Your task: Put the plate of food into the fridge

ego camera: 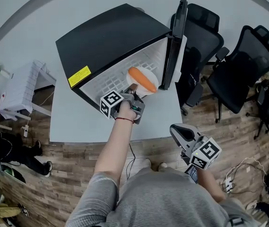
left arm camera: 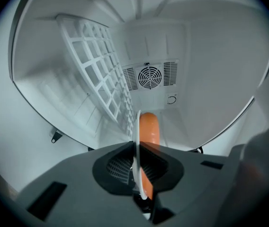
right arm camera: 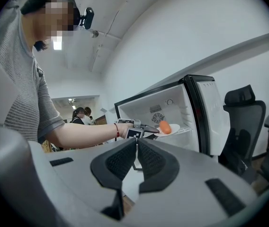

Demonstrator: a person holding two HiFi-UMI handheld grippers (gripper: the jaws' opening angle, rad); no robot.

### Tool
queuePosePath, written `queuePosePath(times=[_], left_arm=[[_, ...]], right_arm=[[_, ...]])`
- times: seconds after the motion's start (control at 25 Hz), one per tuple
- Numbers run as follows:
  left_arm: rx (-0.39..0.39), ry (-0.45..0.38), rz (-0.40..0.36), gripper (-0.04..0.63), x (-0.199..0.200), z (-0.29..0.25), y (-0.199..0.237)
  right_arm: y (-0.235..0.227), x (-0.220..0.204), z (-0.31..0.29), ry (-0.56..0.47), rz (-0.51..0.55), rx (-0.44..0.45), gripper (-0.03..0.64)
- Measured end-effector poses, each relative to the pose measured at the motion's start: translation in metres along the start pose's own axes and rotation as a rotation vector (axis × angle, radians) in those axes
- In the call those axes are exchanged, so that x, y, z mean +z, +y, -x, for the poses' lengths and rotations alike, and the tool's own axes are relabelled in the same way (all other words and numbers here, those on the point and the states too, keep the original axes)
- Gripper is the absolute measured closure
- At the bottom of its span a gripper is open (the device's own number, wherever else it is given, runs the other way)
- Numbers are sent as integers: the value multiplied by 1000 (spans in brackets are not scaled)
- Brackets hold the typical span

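A white plate (ego camera: 152, 74) carrying an orange sausage-like piece of food (ego camera: 142, 80) hangs inside the mouth of the open black mini fridge (ego camera: 107, 39). My left gripper (ego camera: 133, 90) is shut on the plate's near rim. In the left gripper view the plate (left arm camera: 135, 126) appears edge-on between the jaws, with the food (left arm camera: 149, 129) beyond it and the white wire shelf (left arm camera: 96, 82) to the left. My right gripper (ego camera: 178, 131) hangs low by my right side, shut with nothing in it. From the right gripper view the plate (right arm camera: 173, 128) sits level over the fridge shelf.
The fridge stands on a grey table (ego camera: 73, 122) with its door (ego camera: 174, 39) swung open to the right. Black office chairs (ego camera: 241, 70) stand right of the door. A fan grille (left arm camera: 149, 75) is on the fridge's back wall. White crates (ego camera: 23, 86) sit at left.
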State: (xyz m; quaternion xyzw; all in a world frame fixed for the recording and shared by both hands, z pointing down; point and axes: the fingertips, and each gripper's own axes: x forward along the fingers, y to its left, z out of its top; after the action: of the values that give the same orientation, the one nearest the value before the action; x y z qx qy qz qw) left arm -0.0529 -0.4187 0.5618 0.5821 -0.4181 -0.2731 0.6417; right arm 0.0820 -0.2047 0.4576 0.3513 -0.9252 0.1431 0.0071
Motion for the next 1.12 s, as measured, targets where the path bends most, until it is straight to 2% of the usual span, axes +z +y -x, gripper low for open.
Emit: queuePosePath(times=[0.24, 0.44, 0.76, 1.12], left_arm=[[1, -83, 40, 563, 14, -10, 4], [32, -122, 59, 561, 26, -17, 12], [74, -174, 55, 561, 47, -23, 19], [118, -238, 29, 554, 68, -28, 15]], right_arm=[[2, -1, -8, 8, -2, 13, 601], [0, -2, -9, 19, -13, 8, 601], [-7, -8, -11, 41, -27, -3, 601], [-6, -11, -27, 59, -28, 34, 601]])
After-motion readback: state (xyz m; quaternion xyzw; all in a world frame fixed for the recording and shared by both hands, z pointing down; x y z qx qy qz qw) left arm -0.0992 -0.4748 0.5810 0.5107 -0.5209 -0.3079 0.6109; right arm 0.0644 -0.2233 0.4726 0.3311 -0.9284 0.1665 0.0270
